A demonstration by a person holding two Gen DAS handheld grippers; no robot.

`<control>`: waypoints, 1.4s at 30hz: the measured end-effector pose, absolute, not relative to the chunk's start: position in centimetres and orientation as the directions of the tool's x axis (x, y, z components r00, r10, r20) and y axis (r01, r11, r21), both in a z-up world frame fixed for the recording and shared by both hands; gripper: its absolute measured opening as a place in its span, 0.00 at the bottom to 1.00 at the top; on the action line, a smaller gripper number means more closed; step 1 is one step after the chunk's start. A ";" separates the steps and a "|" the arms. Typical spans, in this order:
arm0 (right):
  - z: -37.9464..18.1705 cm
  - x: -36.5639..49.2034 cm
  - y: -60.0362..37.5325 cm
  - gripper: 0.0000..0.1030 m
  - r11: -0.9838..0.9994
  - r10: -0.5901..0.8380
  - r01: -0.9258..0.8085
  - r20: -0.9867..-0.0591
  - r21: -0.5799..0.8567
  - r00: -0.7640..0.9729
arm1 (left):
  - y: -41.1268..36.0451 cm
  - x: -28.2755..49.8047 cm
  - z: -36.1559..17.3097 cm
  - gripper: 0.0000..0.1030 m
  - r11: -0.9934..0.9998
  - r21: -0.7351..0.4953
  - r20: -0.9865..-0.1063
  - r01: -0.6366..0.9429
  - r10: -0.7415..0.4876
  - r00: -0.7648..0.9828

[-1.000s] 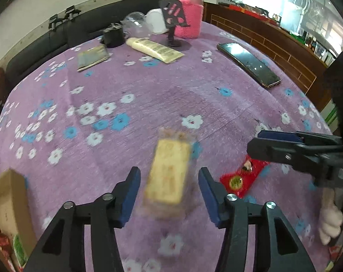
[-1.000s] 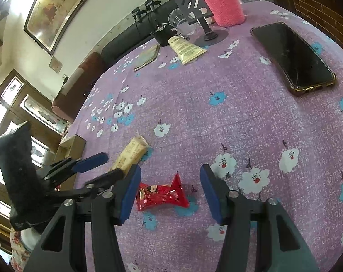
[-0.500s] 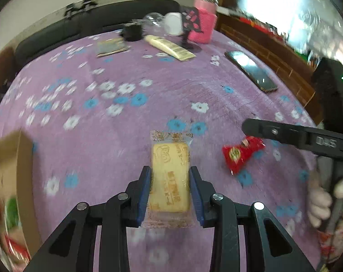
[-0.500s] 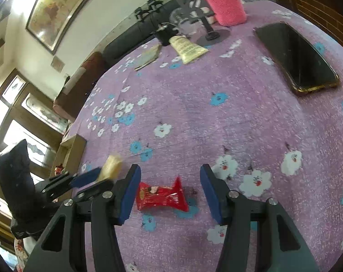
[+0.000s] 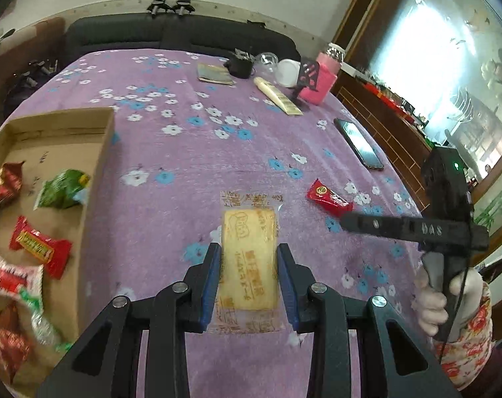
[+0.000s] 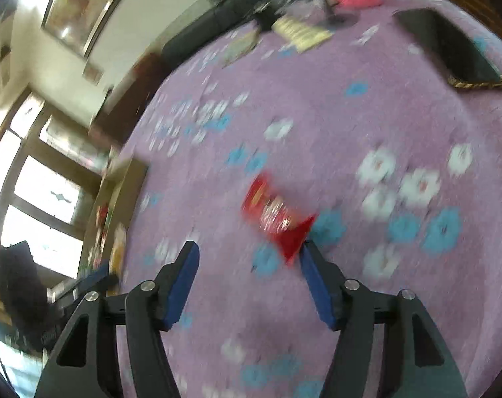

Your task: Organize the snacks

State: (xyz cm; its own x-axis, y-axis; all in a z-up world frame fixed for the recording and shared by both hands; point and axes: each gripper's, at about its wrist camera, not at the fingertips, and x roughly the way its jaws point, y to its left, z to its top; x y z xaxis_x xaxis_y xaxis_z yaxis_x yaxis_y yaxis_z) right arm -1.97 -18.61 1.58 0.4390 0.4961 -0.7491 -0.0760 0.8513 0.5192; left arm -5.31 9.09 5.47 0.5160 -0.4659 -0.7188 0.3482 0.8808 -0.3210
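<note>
While left tongs (image 5: 249,275) pinch biscuit pkt (image 5: 249,258) over purple floral cloth (image 5: 191,152), right tongs (image 6: 249,282) are opening, nothing between.

yellow wrapped biscuit bar (image 5: 249,258): 1 | red snack packet on purple floral cloth (image 5: 328,198): 1 | brown cardboard box (image 5: 95,165): 1 | black phone (image 5: 358,142): 1 | pink cup (image 5: 322,83): 1
</note>
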 end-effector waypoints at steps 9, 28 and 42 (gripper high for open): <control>1.4 -0.1 -14.8 0.59 0.988 0.139 -0.134 -0.813 0.076 0.565 | 11.9 -7.3 5.9 0.34 0.879 -0.364 -0.685 0.308 -0.476 0.552; 7.9 -2.1 -7.3 0.25 0.948 0.300 -0.271 -0.759 0.168 0.577 | 24.2 -9.0 7.3 0.34 0.919 -0.390 -0.640 0.062 -0.319 0.699; 9.6 0.9 6.8 0.25 0.870 0.447 -0.424 -0.763 0.250 0.468 | 27.7 -4.1 8.3 0.34 0.964 -0.266 -0.678 0.024 -0.205 0.706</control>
